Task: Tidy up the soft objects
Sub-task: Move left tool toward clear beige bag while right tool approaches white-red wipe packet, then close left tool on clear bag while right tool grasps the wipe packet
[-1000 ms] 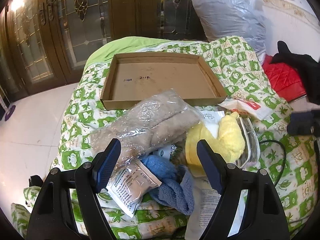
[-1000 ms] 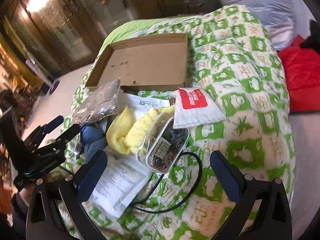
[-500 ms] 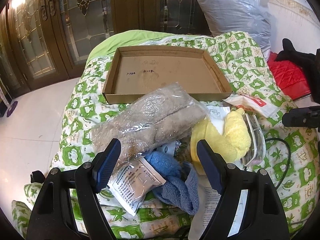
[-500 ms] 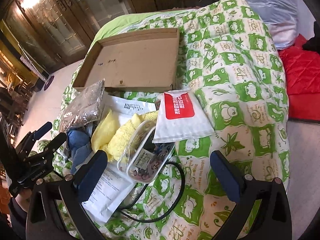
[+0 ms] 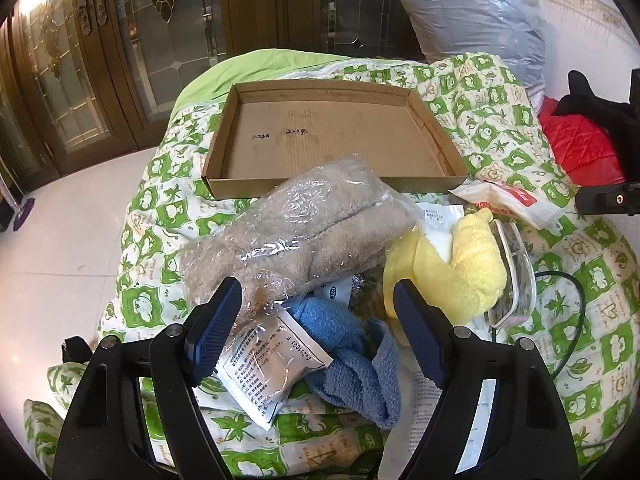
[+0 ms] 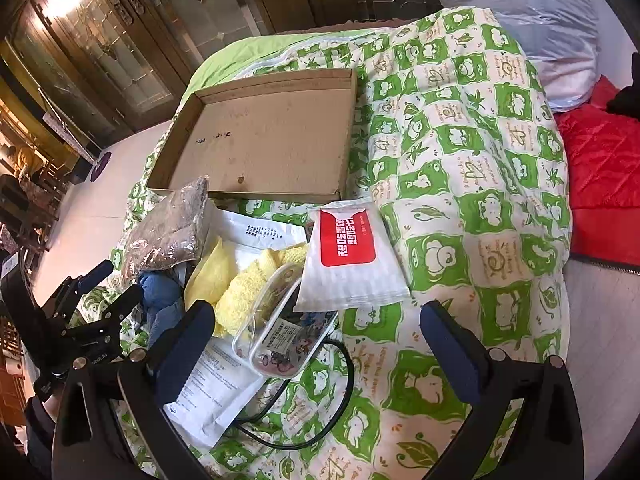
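Left gripper, jaws spread wide and holding nothing, above a heap of soft goods on a green-and-white quilt. Directly ahead of its fingers: a beige fleecy item sealed in clear crinkled plastic, lying aslant with its far end near the front wall of a shallow, bare cardboard tray. Between the fingers, nearer: a blue terry cloth, crumpled, with a white printed sachet resting on its left edge. Ahead of the right finger: a yellow terry cloth, bunched, touching a clear plastic case.

Right gripper, jaws likewise wide apart and empty. Ahead of it, a white pouch with a red label overlaps the case; a black cable loops beneath.
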Motion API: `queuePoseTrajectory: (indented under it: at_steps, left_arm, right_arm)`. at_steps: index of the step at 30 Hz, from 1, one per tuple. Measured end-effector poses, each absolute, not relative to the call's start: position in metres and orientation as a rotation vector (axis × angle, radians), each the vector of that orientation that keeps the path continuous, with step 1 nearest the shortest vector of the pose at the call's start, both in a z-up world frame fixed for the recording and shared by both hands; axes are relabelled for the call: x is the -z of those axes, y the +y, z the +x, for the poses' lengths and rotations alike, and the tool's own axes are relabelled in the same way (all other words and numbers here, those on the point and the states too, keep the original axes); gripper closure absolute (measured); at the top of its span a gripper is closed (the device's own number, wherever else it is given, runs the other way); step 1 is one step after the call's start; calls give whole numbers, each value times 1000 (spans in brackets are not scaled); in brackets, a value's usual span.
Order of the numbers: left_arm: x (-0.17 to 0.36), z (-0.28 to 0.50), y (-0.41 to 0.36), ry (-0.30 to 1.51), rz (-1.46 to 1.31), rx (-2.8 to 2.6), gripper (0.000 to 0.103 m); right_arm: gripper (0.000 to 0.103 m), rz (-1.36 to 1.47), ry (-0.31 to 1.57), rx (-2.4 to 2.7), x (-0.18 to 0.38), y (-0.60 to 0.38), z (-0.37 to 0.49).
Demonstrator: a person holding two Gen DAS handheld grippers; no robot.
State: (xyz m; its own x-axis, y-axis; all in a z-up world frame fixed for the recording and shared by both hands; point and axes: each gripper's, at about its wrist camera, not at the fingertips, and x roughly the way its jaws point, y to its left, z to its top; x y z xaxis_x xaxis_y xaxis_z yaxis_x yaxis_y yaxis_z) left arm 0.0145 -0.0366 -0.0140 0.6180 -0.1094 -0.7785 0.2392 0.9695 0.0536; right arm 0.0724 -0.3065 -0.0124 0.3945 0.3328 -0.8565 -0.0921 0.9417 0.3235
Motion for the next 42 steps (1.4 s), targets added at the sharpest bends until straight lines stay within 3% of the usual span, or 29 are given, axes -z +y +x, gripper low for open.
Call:
queuePoseTrajectory:
  at_steps: [22,27,42]
  left_arm:
    - [-6,31,-18,915,203,322,24]
    - [-1,32,-25,931,382,345,24]
    - [38,72,-44,989,530,379,24]
  right_arm:
    - [0,183,1103,-233,11,-300,84]
    - [0,163,1102,-222,10,-301,92]
    - [0,126,1146,-213,27,-294,118]
